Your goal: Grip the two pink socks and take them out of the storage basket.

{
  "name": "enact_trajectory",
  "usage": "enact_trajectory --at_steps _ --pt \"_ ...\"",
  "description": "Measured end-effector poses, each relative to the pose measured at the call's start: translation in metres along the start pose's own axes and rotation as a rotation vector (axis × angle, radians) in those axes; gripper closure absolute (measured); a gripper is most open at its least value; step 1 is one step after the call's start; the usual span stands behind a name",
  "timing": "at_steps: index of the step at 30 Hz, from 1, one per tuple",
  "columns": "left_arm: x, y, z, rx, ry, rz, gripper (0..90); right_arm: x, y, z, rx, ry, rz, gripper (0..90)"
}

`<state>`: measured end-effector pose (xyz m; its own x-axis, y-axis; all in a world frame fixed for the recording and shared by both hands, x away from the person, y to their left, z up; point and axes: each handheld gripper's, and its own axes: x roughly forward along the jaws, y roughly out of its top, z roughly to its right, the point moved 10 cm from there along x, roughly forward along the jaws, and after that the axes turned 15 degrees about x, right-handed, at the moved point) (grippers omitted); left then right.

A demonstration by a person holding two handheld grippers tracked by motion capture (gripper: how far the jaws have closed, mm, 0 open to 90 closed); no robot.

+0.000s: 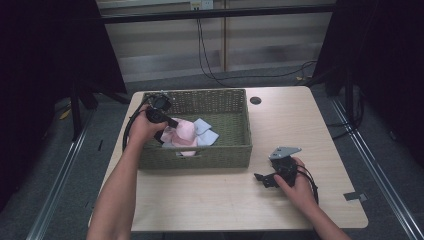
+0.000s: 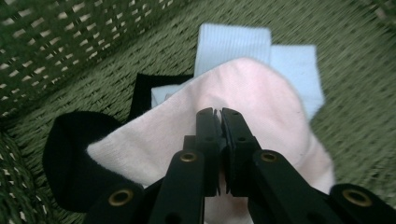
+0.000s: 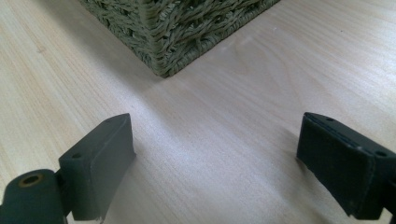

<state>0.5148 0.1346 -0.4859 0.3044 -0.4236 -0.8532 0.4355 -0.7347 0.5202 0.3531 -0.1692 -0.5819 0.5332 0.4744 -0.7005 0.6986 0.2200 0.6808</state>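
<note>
forearms come in from the bottom of the high view, one on each side of a pale wooden table. at the left, the left gripper reaches down into a green woven basket that sits on the left half of the table, the hand wrapped around its black body near the basket's left wall. in the left gripper view its jaws stand pressed together, pinching a fold of the pink sock right at their tips, so the grip is clamped on the fabric. the pink sock lies on the basket floor, on top of the others: a black sock pokes out from under it on the left of that view, and a light blue sock lies beyond it, partly covered by the pink one. from above, the pink sock sits in the left part of the basket with the light blue sock just beside it toward the middle; the right part of the basket floor shows bare weave. farther right, well apart from the basket, the right gripper rests low over the table by the near right corner of the basket, held in the other hand. in the right gripper view its jaws stand wide apart with bare wood between them, and a corner of the basket shows beyond.
</note>
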Motion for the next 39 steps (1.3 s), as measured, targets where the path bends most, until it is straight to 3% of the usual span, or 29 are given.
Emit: enact_trajectory --at_steps 5,14,15,23,27,39 --pt "-0.016 0.008 0.006 0.010 -0.036 0.010 86.4 0.000 0.000 0.000 0.002 0.001 0.002 10.3" --pt "-0.035 0.020 0.013 -0.021 -0.089 0.032 86.4 0.000 0.000 0.000 0.002 0.000 0.002 10.3" --pt "-0.036 0.023 0.014 -0.040 -0.085 0.048 86.4 0.000 0.000 0.000 0.002 0.000 0.002 10.3" --pt "-0.054 0.030 0.019 -0.018 -0.100 0.043 86.4 0.000 0.000 0.000 0.005 -0.001 0.001 10.3" --pt "-0.063 0.035 0.025 -0.024 -0.111 0.056 86.3 0.000 0.000 0.000 0.005 -0.001 0.000 10.3" --pt "-0.080 0.043 0.045 0.009 -0.158 0.045 86.3 0.000 0.000 0.000 0.001 0.001 0.003 10.3"
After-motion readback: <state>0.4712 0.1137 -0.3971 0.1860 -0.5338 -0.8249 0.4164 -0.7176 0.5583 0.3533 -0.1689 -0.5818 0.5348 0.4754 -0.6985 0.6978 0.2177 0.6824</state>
